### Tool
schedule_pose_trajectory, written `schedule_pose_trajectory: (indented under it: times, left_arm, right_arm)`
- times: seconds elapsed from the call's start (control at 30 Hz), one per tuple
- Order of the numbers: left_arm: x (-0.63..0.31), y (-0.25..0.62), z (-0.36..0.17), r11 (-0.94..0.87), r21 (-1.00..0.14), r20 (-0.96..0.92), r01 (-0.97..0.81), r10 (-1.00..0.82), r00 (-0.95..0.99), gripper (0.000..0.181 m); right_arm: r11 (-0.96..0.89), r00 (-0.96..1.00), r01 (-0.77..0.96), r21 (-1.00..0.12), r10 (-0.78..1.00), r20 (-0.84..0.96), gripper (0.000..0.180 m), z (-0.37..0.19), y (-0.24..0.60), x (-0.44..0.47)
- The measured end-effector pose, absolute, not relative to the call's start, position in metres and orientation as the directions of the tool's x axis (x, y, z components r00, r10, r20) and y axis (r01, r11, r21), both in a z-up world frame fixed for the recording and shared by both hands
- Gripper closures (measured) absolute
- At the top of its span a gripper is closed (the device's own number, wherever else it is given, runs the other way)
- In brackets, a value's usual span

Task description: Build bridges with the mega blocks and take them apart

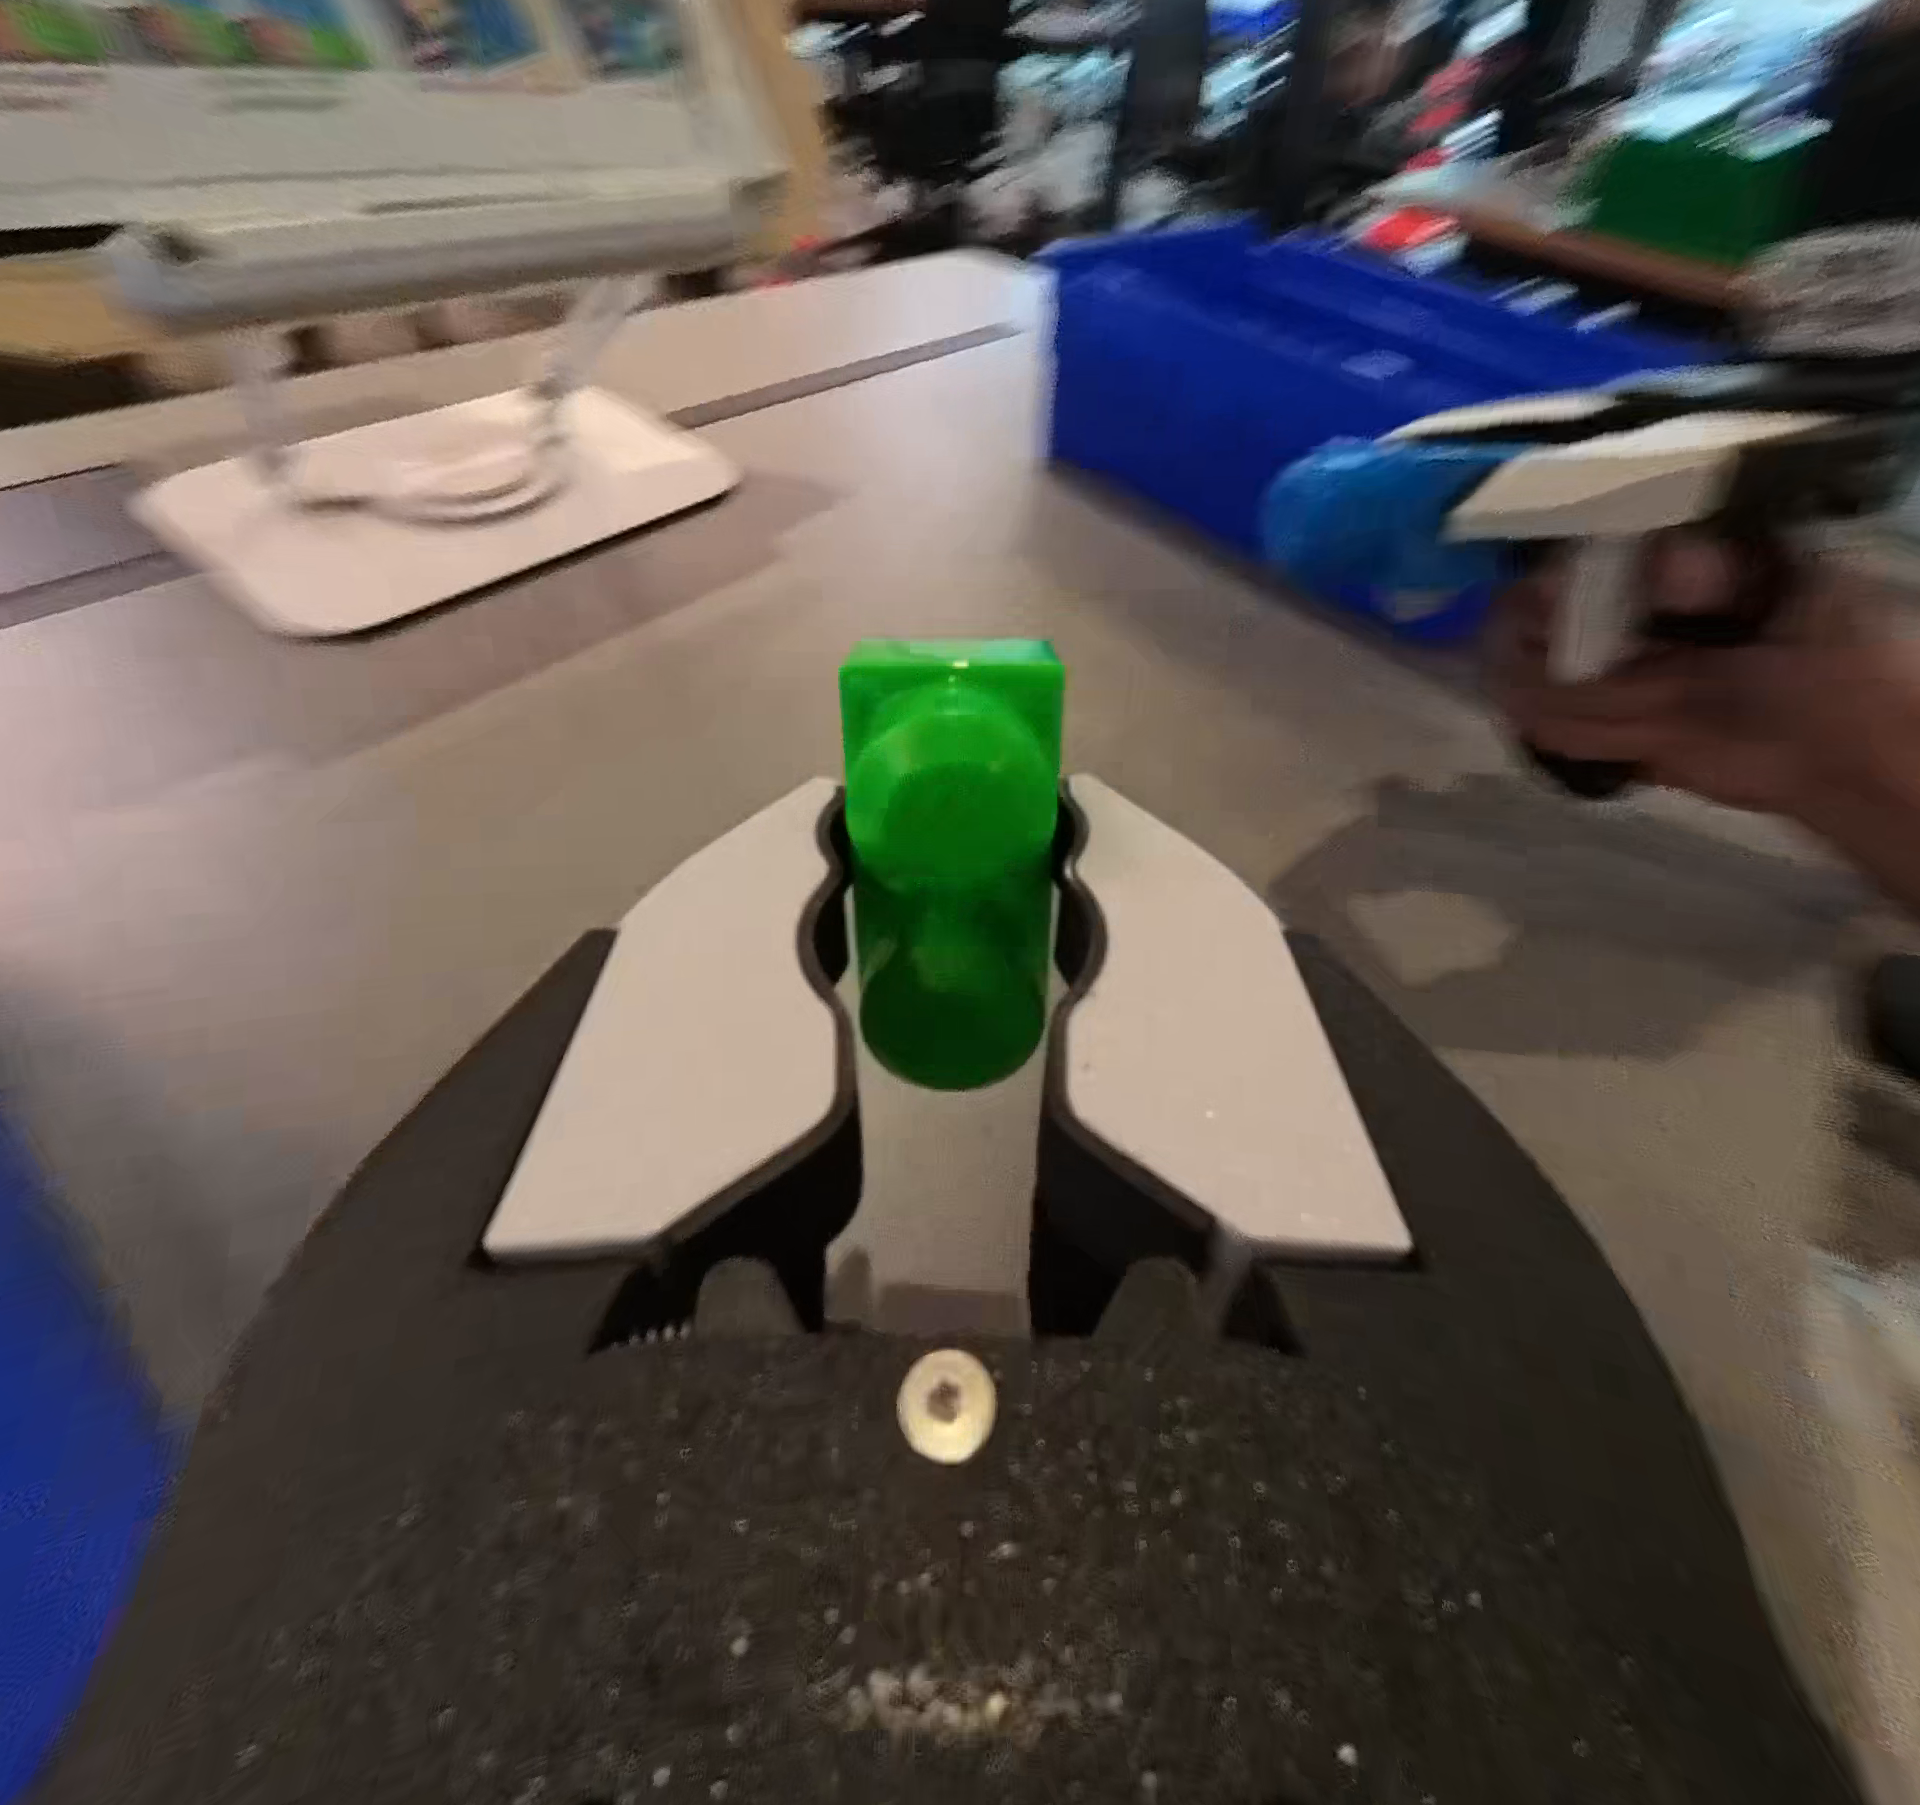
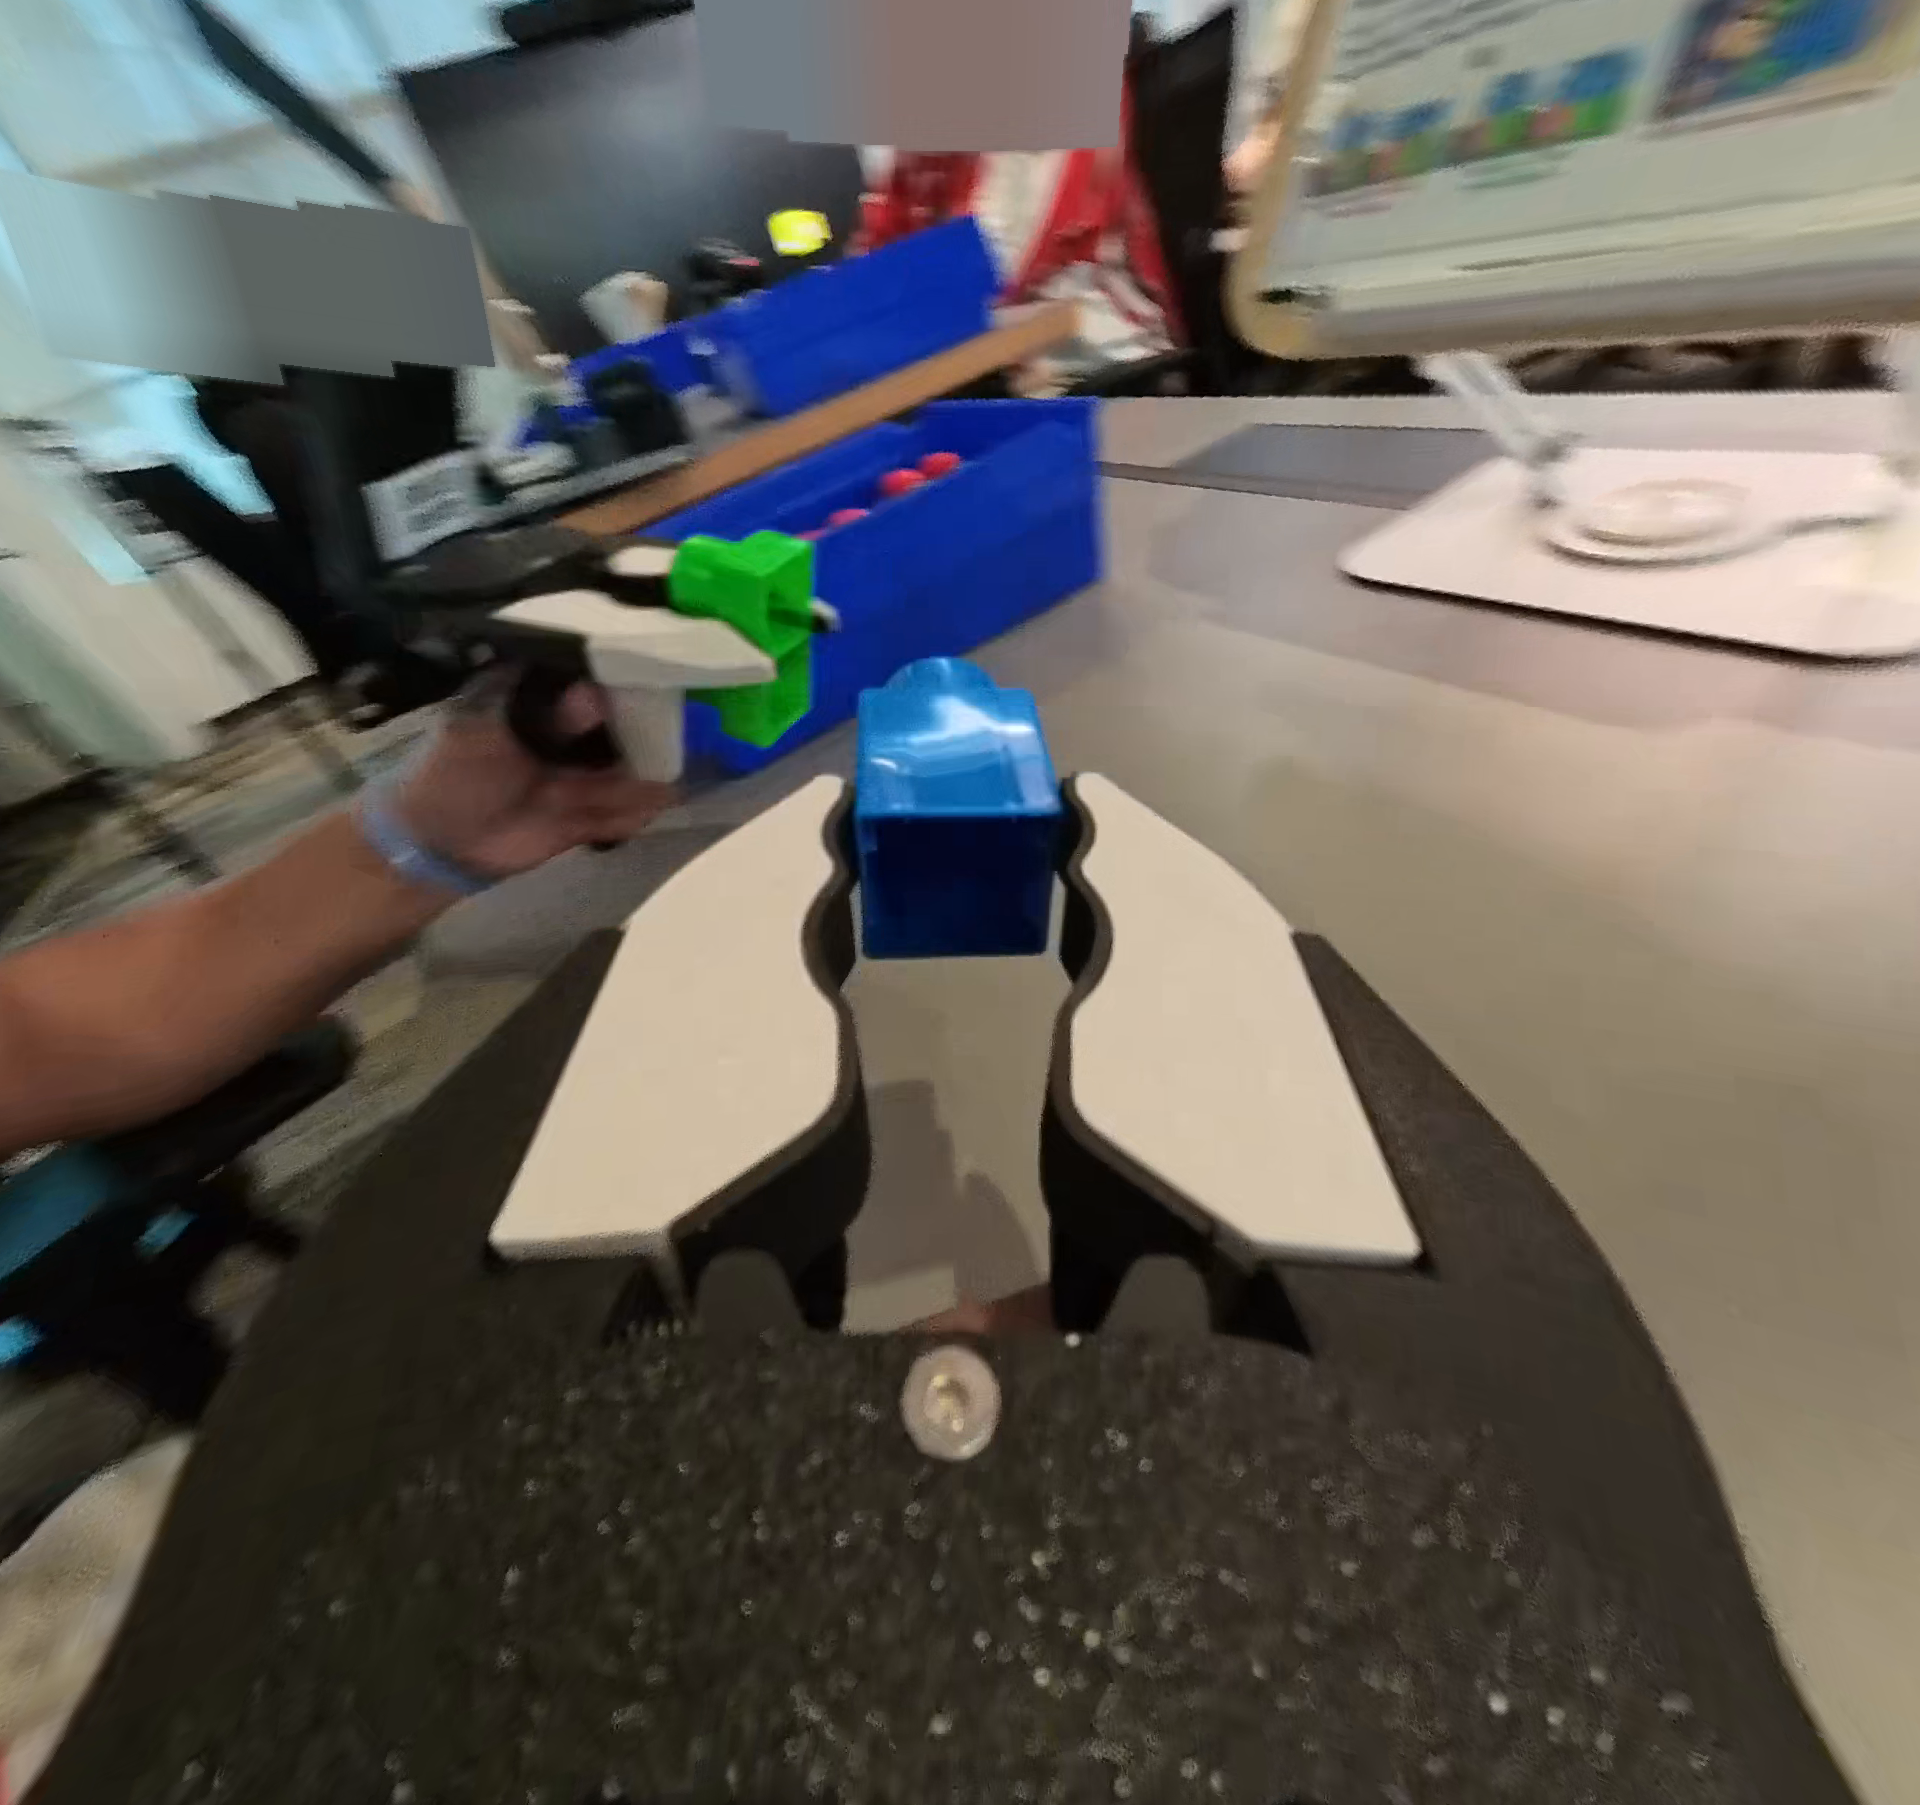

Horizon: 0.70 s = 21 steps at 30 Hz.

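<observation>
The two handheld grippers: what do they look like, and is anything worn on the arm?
Both grippers, left gripper and right gripper, match: a black speckled body with a silver screw in the middle, and two pale grey curved fingers edged in wavy black pads. From outside, the grip is a pale pistol-style handle. A light blue wristband circles the left wrist; no sleeve shows.

A grey table [image 2: 1455, 768] bears a monitor's white stand [image 2: 1662, 560]; bright windows [image 2: 156, 41] behind.
</observation>
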<state>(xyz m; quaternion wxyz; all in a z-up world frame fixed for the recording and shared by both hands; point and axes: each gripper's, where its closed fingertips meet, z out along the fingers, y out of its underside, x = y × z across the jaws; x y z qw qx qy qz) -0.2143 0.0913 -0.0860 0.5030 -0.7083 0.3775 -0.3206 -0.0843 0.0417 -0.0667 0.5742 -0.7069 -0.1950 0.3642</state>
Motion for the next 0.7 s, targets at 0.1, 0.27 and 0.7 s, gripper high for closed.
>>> schedule_pose_trajectory:
  times: [0.1, 0.27, 0.7]
  left_arm:
    - [-0.233, 0.115, -0.099, -0.167, -0.948, -0.089, -0.270, -0.677, 0.731, 0.145]
    - [-0.225, 0.109, -0.102, -0.111, -0.949, -0.151, -0.294, -0.660, 0.736, 0.145]
    - [-0.220, 0.103, -0.110, -0.137, -0.959, -0.074, -0.249, -0.724, 0.686, 0.145]
  right_arm:
    - [-0.258, 0.815, -0.145, -0.955, 0.516, -0.263, 0.144, -0.085, 0.057, -0.068]
    - [-0.266, 0.871, -0.084, -0.960, 0.448, -0.201, 0.144, -0.103, 0.061, -0.065]
    - [-0.474, 0.972, 0.177, -0.863, 0.220, 0.079, 0.144, -0.003, 0.016, 0.124]
